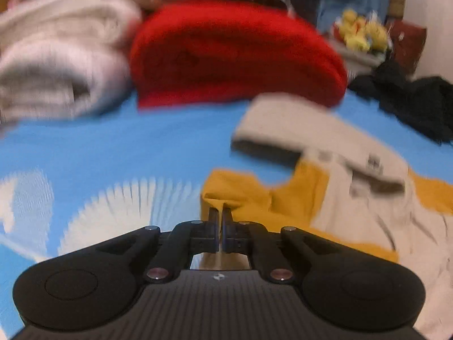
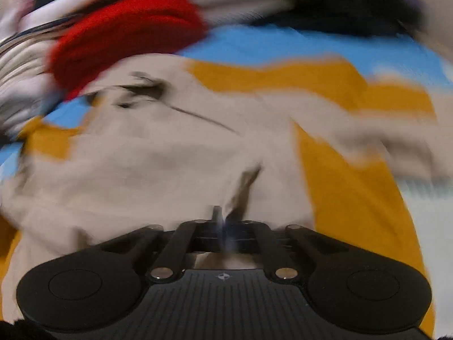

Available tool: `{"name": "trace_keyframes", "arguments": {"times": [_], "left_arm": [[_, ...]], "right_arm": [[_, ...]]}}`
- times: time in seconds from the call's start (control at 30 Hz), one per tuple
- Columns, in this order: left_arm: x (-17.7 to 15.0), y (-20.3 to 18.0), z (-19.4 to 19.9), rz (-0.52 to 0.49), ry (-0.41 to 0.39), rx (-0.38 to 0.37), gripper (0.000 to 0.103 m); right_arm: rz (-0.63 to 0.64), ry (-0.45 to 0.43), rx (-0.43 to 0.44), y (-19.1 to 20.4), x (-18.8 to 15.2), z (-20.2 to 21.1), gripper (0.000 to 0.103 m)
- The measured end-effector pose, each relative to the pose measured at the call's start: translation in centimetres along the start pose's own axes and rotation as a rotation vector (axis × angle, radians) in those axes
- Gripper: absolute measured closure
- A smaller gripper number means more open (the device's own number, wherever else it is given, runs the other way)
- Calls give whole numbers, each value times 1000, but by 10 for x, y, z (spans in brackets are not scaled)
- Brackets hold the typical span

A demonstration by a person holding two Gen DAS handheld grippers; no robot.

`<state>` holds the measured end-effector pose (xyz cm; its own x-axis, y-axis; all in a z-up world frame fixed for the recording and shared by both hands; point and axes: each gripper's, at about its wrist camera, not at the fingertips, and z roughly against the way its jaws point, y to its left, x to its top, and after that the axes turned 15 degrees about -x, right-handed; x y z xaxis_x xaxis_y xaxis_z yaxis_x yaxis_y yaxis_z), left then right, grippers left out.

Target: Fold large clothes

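Left wrist view: the left tool (image 1: 220,212), low centre of the frame, has its two black fingers drawn together on a raised fold at the corner of the mustard-yellow cloth (image 1: 243,198). On that yellow cloth, running from centre right to the lower right edge, lies the beige garment (image 1: 365,215), a creased woven fabric with a broad ribbed band at its upper end and a small label. Both rest on a bed sheet (image 1: 141,141) of smooth blue fabric printed with white fan shapes. Upper centre: a folded red textile (image 1: 232,53), thick and rounded in outline. Upper left: a bundle of pale knit fabric (image 1: 56,68), soft and ribbed. Right edge: a crumpled black garment (image 1: 419,102); above it, yellow plush toys (image 1: 359,31), blurred.

Right wrist view, heavily motion-blurred: the right tool (image 2: 225,215), low centre, has its fingers closed, pinching a pleat of the beige garment (image 2: 158,164), which fills the middle of the frame over the mustard-yellow cloth (image 2: 348,187). The red textile (image 2: 127,34) appears at upper left.
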<state>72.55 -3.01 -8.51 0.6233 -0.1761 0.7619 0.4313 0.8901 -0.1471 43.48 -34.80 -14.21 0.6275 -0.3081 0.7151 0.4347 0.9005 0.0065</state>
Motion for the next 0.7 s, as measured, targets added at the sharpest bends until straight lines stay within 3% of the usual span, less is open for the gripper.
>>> {"name": "trace_keyframes", "arguments": {"times": [0.1,0.2,0.23,0.27,0.33,0.4,0.47,0.5,0.6,0.63,0.67,0.7], "left_arm": [[12,15,-2,23,20,90,101],[9,37,-9,64,66,107,95],[4,42,-12,68,89,117,82],[-1,45,-14,67,105,139,48],[-14,51,-8,83,104,190,10],[-26,58,13,113,70,127,10],[-46,63,38,151,79,-14,10],[-54,62,46,153,98,-44,9],[-83,49,48,107,199,-98,9],[-90,44,44,98,236,-121,20],[-96,38,40,72,270,-155,83],[-100,33,37,59,300,-160,88]], "right_arm": [[105,-154,33,23,37,21,103],[23,-177,52,17,88,20,102],[9,-146,61,14,99,10,102],[2,-73,65,11,108,-9,100],[-61,111,-8,5,109,-63,86],[-61,211,-90,6,98,-99,62],[-85,144,-92,3,85,-100,49],[-95,116,-81,1,80,-95,43],[-127,83,-31,-6,67,-85,43],[-120,106,-18,-9,62,-86,49],[-96,113,-28,-8,59,-87,82],[-56,91,-48,-4,60,-86,102]]}}
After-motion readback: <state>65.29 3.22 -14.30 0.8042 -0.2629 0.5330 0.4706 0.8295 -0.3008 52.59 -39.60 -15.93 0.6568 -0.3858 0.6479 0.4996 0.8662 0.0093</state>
